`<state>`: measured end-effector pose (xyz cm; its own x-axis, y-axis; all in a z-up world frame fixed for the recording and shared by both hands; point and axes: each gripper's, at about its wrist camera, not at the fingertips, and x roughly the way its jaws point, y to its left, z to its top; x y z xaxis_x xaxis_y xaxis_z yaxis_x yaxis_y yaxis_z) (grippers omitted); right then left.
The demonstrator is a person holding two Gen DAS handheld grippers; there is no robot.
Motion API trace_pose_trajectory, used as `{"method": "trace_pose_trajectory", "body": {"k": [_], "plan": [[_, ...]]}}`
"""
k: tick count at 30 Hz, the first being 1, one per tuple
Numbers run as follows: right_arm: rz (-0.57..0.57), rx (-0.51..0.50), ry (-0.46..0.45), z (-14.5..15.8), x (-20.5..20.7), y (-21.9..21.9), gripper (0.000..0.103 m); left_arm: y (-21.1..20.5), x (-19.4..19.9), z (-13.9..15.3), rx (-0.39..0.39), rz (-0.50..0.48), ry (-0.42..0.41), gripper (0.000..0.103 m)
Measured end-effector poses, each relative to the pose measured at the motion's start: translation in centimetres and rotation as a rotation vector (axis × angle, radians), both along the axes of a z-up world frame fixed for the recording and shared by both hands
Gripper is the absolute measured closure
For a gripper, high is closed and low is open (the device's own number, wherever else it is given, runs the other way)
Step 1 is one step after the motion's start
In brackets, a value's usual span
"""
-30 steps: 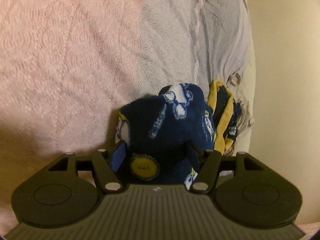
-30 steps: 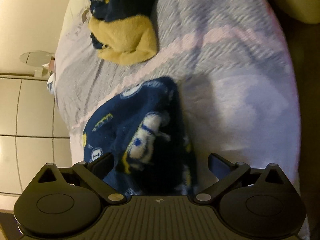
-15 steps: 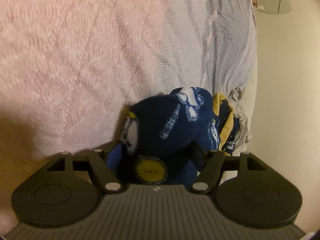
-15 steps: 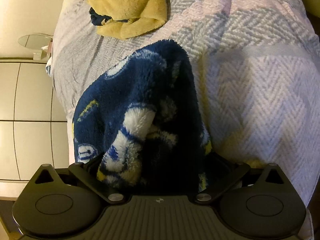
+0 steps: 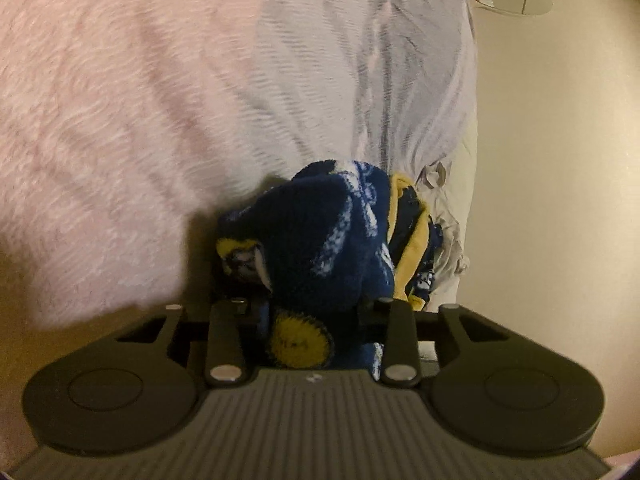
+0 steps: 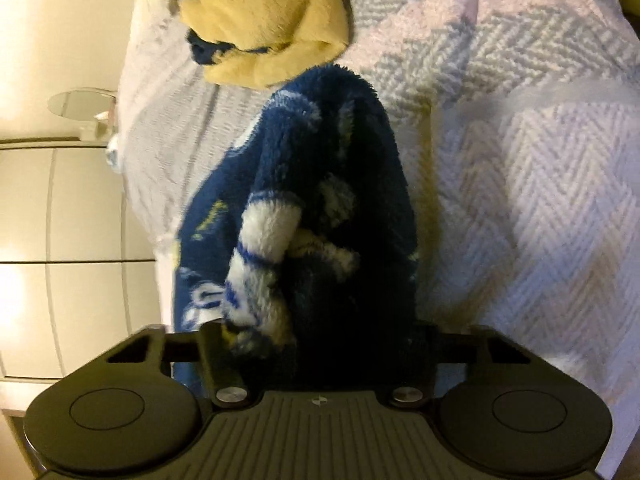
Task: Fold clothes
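- The left claw [image 5: 308,300] has a bunched end of the navy fleece garment [image 5: 320,240] packed between its fingers; its jaws have just been closing, and they now squeeze the fabric from both sides.
- A round yellow patch [image 5: 300,338] on the fleece sits right at the claw's base, pressed up against the ribbed grey housing.
- The right claw [image 6: 320,332] is likewise clamped on the same garment [image 6: 320,200], at another bunched end. Its jaws have also just been closing, and the thick pile fills the whole gap between them.
- From the right wrist view the fleece rises in a dark hump from the claw, with white, blue and yellow printed figures on it. Whether it hangs free or rests on the bed I cannot tell.
- Just beyond the hump lies a second garment [image 6: 264,28], pale yellow on the outside with navy showing at its edges, heaped on the bed near the mattress edge. In this view the two garments appear to touch or overlap.
- The bed carries a grey and pink herringbone blanket [image 6: 540,160]; in the left wrist view a fuzzy pink stretch of it [image 5: 120,120] fills the left side.
- Past the bed edge stand pale cupboard doors [image 6: 60,220] and a small round mirror [image 6: 80,102].
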<state>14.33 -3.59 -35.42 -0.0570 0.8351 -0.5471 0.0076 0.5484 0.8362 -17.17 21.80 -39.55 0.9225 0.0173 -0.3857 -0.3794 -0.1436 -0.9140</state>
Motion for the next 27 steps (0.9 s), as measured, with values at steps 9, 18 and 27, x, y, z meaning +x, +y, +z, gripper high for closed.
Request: {"method": "trace_pose_trajectory", "body": {"k": [9, 18, 27], "plan": [[0.018, 0.143, -0.019, 3.2, -1.4, 0.0, 0.064, 0.6, -1.8, 4.7, 0.084, 0.032, -0.075, 0.076], [0.157, 0.209, 0.036, 7.8, -8.4, 2.6, 0.064, -1.6, -13.4, 11.2, 0.137, 0.196, -0.066, 0.076], [0.592, 0.292, 0.108, 12.9, -19.2, 12.3, 0.064, -9.3, -30.4, 17.1, 0.22, 0.655, -0.052, 0.076]]}}
